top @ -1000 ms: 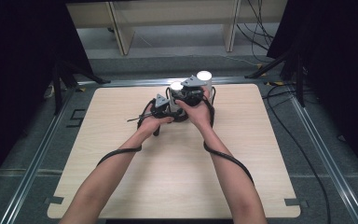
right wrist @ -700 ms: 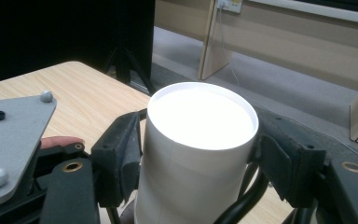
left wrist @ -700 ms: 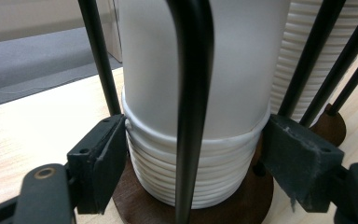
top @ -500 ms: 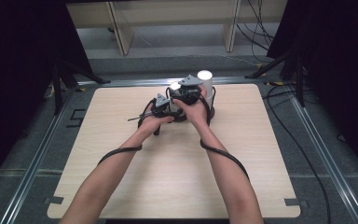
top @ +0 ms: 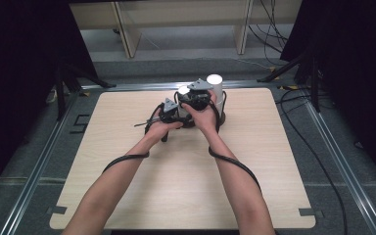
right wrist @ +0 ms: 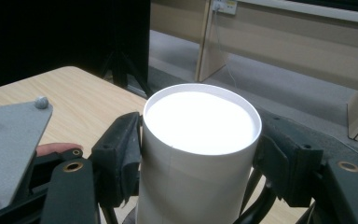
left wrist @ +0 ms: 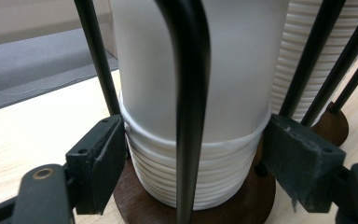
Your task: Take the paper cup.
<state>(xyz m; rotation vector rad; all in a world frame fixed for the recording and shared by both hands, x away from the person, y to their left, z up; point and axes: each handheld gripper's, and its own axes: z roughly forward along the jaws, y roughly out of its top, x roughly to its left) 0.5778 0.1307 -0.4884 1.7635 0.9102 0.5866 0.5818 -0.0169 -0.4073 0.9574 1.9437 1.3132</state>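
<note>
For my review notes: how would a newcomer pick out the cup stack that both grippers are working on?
On the wooden table, find the black wire rack on round brown bases at the far middle. Two white cup stacks stand in it. Take the cup stack between the hands, shorter than the neighbouring stack beside it.

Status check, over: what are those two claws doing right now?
Left gripper clamped low on cup stack. Right gripper jaws just closed further, pads on white cup. Black rack rod crosses in front of stack.
</note>
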